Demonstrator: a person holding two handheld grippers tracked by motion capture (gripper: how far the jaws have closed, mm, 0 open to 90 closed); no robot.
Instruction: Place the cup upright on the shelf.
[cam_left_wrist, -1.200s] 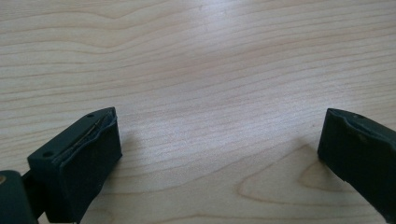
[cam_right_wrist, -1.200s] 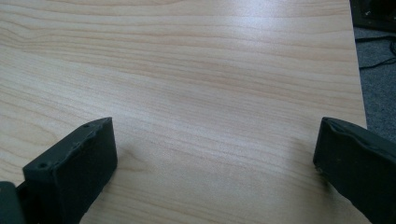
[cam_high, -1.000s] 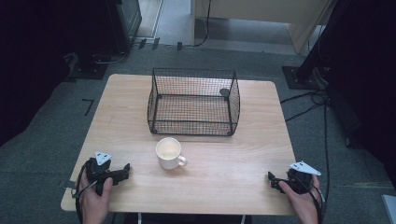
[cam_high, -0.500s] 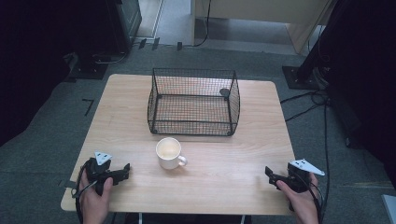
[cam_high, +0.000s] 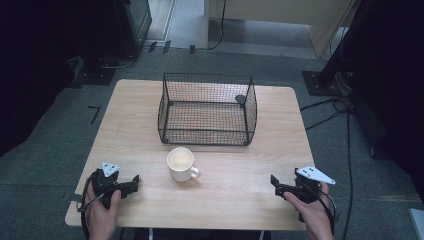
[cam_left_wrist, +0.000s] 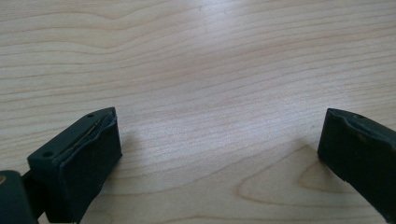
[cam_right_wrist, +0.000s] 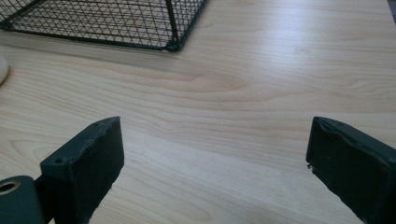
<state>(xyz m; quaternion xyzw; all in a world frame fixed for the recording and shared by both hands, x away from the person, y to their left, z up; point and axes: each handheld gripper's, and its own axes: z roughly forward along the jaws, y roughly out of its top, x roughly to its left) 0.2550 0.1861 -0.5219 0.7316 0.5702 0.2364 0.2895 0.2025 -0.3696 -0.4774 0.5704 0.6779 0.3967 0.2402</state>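
Black wire-mesh basket, cream mug, pale wood-grain table, black tongs.

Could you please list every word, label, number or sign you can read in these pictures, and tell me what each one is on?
There is no readable text.
White ceramic mug: plain, no print.
Black wire mesh basket: no label; the dark round tag on its rim is too small to read.
Light wooden table: only wood grain.
Left gripper and right gripper: no lettering on their grey plates or black jaws.
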